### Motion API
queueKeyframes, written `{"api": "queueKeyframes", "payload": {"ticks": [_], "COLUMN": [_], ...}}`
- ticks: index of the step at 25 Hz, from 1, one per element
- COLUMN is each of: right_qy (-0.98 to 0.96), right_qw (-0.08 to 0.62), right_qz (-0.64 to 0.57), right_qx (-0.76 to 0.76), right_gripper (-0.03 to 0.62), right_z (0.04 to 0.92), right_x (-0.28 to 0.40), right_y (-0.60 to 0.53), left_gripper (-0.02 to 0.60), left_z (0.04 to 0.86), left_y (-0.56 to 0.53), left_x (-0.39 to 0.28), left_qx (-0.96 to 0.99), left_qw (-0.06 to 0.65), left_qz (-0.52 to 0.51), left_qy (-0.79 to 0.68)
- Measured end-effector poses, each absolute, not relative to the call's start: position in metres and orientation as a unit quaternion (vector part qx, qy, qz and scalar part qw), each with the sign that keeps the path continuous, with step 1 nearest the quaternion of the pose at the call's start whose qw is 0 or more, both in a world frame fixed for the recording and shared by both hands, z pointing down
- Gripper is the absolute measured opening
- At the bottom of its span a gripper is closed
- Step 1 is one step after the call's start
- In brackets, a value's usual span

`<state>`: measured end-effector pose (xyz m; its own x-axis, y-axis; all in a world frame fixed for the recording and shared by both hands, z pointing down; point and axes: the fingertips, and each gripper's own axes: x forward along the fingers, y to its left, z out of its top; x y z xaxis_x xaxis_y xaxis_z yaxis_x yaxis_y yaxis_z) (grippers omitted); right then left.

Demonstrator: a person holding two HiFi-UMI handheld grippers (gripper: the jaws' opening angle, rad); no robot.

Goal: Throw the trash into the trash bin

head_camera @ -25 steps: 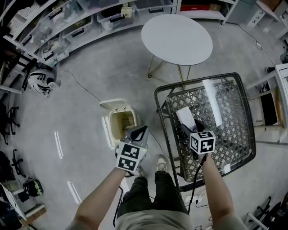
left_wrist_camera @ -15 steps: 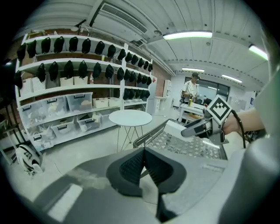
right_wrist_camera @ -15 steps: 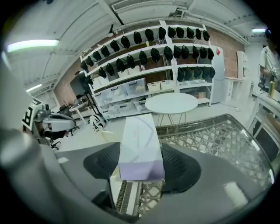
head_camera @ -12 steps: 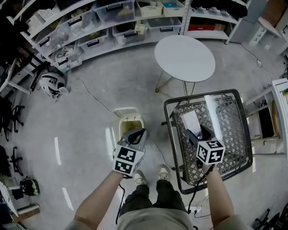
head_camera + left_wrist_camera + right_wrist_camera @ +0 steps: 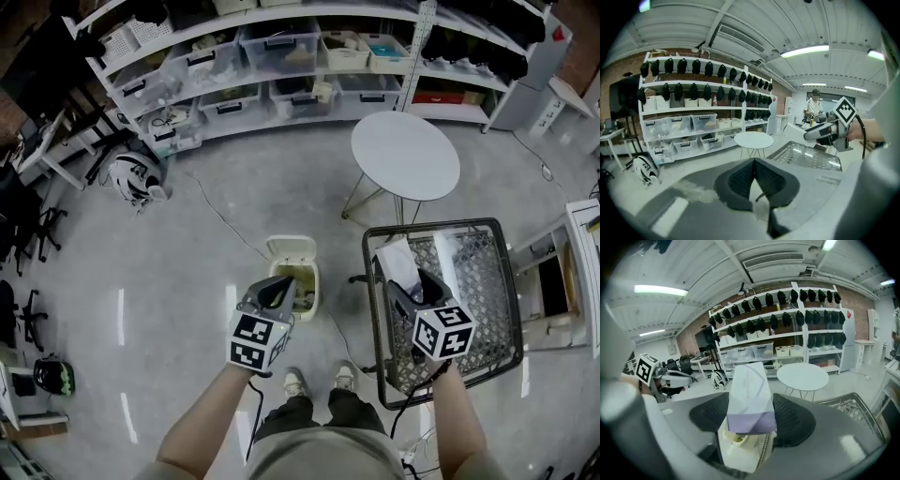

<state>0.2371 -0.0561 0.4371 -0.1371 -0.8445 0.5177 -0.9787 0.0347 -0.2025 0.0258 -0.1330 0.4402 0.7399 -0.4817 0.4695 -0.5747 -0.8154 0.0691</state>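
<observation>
Above the open trash bin (image 5: pixel 313 286), held the left gripper (image 5: pixel 276 293) pinched shut on nothing, likely to stay clear of the drop. Rightward, over the wire cart (image 5: pixel 441 226), clamped a white-and-lavender carton (image 5: pixel 749 397) between the right gripper (image 5: pixel 750 416)'s wide-spread pads. Found bare floor (image 5: pixel 187 272) between cart rim and bin for crossing.

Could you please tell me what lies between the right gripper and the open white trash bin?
In the head view, bare grey floor and the rim of the black wire-mesh cart separate the right gripper from the white plastic trash bin.
</observation>
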Motion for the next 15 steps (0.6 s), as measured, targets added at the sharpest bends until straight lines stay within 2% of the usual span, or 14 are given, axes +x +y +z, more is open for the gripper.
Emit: {"api": "queueKeyframes", "payload": {"ticks": [15], "right_qy": [-0.788], "right_qw": [0.156], "right_qz": [0.225], "right_qx": [0.551], "right_gripper": [0.301], "right_z": [0.418], "right_x": [0.118], "right_y": [-0.093], "left_gripper": [0.003], "left_z": [0.427], "left_y": [-0.136], "left_x": [-0.094], "left_qx": [0.890], "left_qw": [0.122], "left_qz": [0.204], "left_qy": [-0.388]}}
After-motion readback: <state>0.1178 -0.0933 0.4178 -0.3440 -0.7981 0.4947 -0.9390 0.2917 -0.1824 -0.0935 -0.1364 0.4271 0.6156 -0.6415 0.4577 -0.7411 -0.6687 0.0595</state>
